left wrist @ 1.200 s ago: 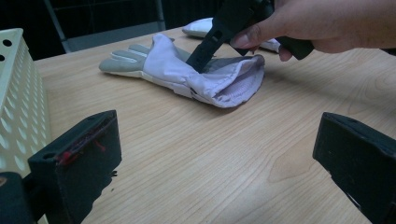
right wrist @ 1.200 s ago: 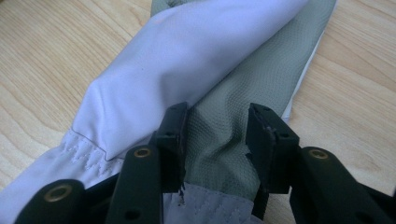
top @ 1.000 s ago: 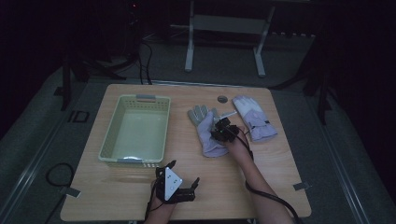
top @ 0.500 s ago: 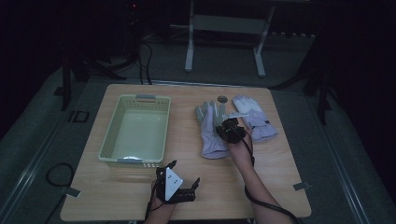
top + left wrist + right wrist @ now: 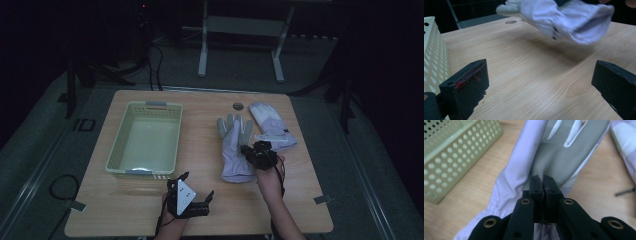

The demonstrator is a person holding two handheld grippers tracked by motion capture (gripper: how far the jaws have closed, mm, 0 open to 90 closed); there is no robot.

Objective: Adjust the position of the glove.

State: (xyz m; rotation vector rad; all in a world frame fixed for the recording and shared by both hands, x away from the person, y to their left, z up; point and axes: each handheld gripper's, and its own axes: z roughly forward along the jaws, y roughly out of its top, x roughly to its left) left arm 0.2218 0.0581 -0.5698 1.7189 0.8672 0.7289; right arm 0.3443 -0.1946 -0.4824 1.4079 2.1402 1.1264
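Fingers (image 5: 543, 185) of the right gripper (image 5: 258, 154) are pressed flat together on the pale lilac work glove with a grey textured palm (image 5: 235, 145), pinching its fabric near the cuff; in the right gripper view the grey palm and white-edged glove digits run away from the clamp toward the top of the frame. In the high view this glove sits right of centre, its digits toward the top of the frame and its cuff toward the bottom, just left of the black gripper. In the left gripper view the glove (image 5: 564, 18) hangs across the upper right of the frame, lifted clear of the wood with its shadow beneath it and the open cuff at the right.

A second lilac glove (image 5: 271, 126) lies flat at the upper right of the light wooden tabletop (image 5: 210, 210), just beside the first, with a thin dark item that I cannot identify next to it. A small round grey disc (image 5: 238, 105) sits above both gloves.

Fingers (image 5: 464, 85) of the left gripper (image 5: 192, 197) stand wide apart with nothing between them, low over bare wood at the bottom centre of the high view, well apart from the held glove. A pale green perforated plastic basket (image 5: 116, 150) rests at centre left of the tabletop, its wall touching the left edge of the left gripper view.
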